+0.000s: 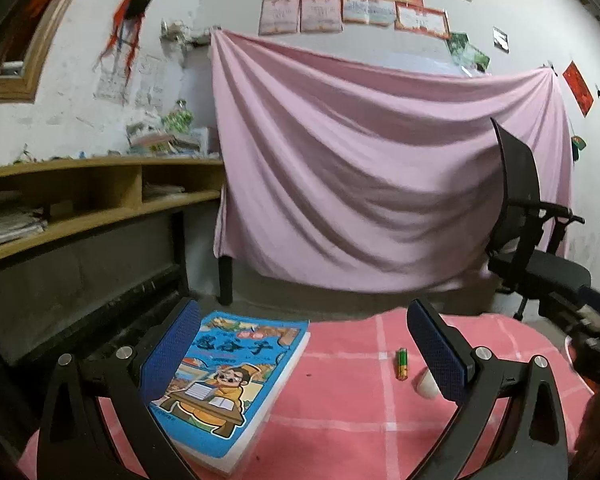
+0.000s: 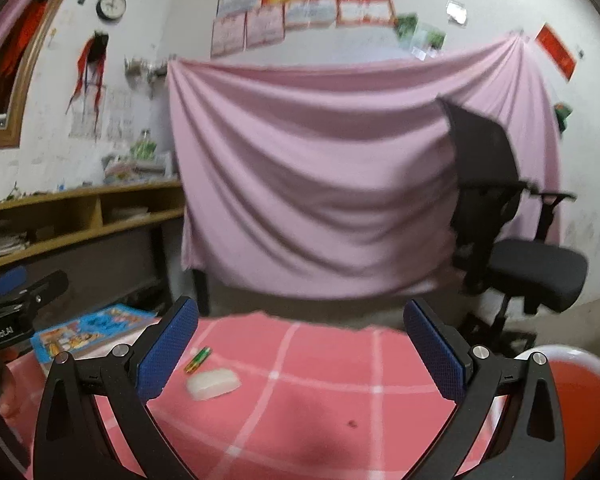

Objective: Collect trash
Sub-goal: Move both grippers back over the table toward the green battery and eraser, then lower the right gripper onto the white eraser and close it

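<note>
While both grippers are hovering above the pink checked cloth-covered surface (image 2: 320,380), neither one is carrying anything. The left gripper (image 1: 304,354) is holding its blue-padded fingers (image 1: 172,354) spread wide, released, with the blue illustrated paperback book (image 1: 228,376) showing between and below them. The right gripper (image 2: 300,350) is likewise keeping its fingers (image 2: 168,350) released and wide apart over bare cloth.

The trash is lying near the middle of the surface: a small green and yellow cylindrical battery (image 2: 198,359) and, just beside it, a white crumpled wad (image 2: 213,384), probably tissue or plastic. In the left wrist view the battery (image 1: 401,363) is sitting just inside the right-hand finger, and the wad (image 1: 427,385) is partly hidden behind that finger. A red container with a white rim (image 2: 572,384) is showing at the right edge of the right wrist view; it is probably the bin, though only part of it is visible.

Risks from this position:
- The battery is round and is likely to roll if a finger is nudging it sideways instead of closing squarely across it.
- The wad is soft; a shallow grip is likely to slip off it.
- Fingers pressing into the cloth may pinch and drag it, shifting both items.
- Both grippers are converging on the same small area, so a collision is possible.
- The book is not trash; a low left approach may push it.
</note>
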`<state>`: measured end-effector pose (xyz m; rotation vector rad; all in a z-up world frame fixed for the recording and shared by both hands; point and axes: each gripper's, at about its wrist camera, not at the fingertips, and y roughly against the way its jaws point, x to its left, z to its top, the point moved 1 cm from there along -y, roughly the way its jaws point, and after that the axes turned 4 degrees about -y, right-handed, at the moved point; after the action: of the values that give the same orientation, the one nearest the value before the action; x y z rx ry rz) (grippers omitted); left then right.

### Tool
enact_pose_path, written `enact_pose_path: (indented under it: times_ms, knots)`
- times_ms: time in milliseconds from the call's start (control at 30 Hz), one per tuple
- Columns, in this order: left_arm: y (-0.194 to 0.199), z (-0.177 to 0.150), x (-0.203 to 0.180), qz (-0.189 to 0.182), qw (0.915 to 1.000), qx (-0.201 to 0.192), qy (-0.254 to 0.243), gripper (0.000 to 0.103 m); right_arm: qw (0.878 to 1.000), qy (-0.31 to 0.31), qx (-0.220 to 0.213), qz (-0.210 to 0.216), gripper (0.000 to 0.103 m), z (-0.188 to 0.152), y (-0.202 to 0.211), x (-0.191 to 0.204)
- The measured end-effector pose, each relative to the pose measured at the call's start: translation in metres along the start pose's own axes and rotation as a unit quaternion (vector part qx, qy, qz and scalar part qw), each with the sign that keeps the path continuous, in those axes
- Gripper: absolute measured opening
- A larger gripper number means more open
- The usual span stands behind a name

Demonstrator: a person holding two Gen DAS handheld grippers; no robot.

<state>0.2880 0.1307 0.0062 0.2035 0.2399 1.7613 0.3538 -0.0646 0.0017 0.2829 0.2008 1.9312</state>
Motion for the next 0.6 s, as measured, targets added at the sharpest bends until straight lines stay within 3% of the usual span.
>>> enact_pose_path:
  times_ms: [133,233,433,600]
  knots:
    - [-0.027,-0.003,0.002,-0.014,0.9983,0.057,0.005,0.101,0.996,0.013,0.082,-0.007,0.103,-0.009,-0.032,0.011]
    - [-0.045,-0.004,0.000,-0.024,0.9953,0.094,0.006,0.101,0.993,0.016,0.116,-0.006,0.100,-0.014,-0.044,0.015]
    - [-0.064,-0.006,0.006,-0.055,0.9894,0.129,0.037,0.098,0.983,0.004,0.180,0.029,0.078,-0.024,-0.068,0.027]
    - [-0.080,-0.007,0.008,-0.072,0.9822,0.165,0.054,0.076,0.972,0.008,0.230,0.050,0.072,-0.033,-0.088,0.037]
